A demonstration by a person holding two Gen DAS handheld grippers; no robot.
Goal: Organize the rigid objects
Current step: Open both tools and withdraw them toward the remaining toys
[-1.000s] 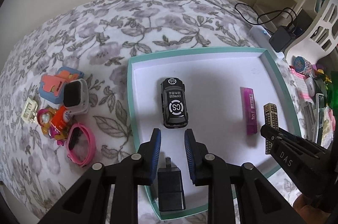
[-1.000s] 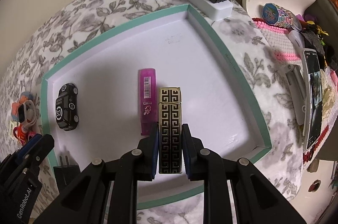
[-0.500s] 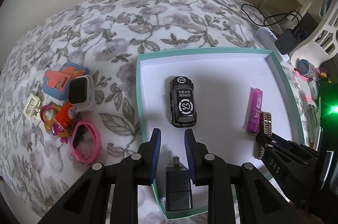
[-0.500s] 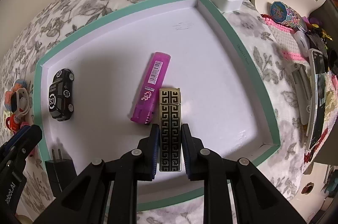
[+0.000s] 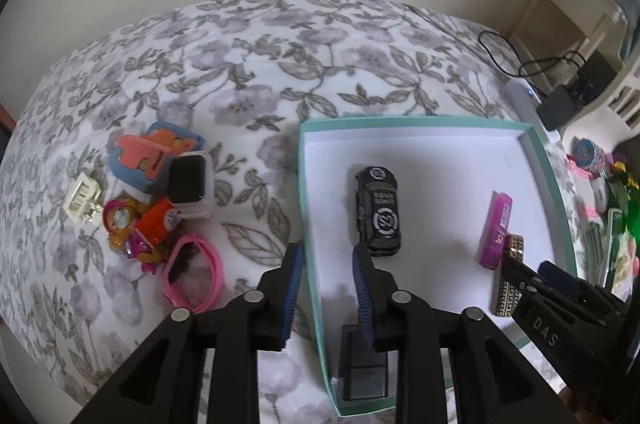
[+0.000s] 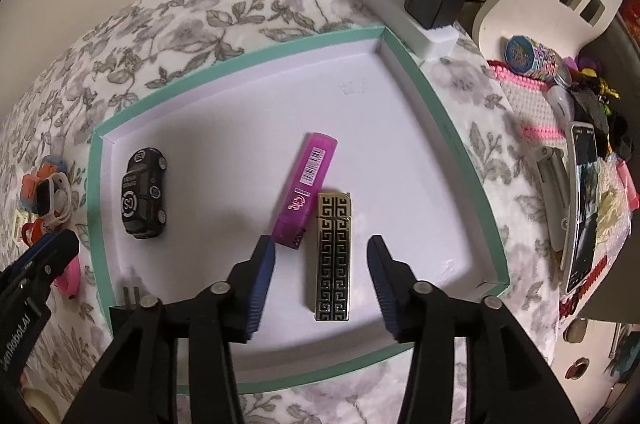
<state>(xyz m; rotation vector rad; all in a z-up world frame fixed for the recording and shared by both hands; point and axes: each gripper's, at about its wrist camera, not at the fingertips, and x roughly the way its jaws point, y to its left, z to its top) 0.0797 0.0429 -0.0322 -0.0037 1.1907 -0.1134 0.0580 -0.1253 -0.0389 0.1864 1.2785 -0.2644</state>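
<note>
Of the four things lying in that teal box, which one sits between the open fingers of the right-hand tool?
The gold-and-black patterned lighter. It lies between the right gripper's open fingers, untouched; the purple lighter, toy car and black plug lie outside them.

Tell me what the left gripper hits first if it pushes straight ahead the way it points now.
Probably the box's left wall: the open left gripper straddles it. The toy car lies just right of that line, so depth is uncertain.

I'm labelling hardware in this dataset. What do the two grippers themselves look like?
Both share one design: black plastic bodies with silver rivets and ribbed blue pads on the fingers. The left gripper shows white "GenRobot.AI" lettering in the right wrist view; the right gripper carries white "DAS" lettering in the left wrist view. No cables or sleeves show.
</note>
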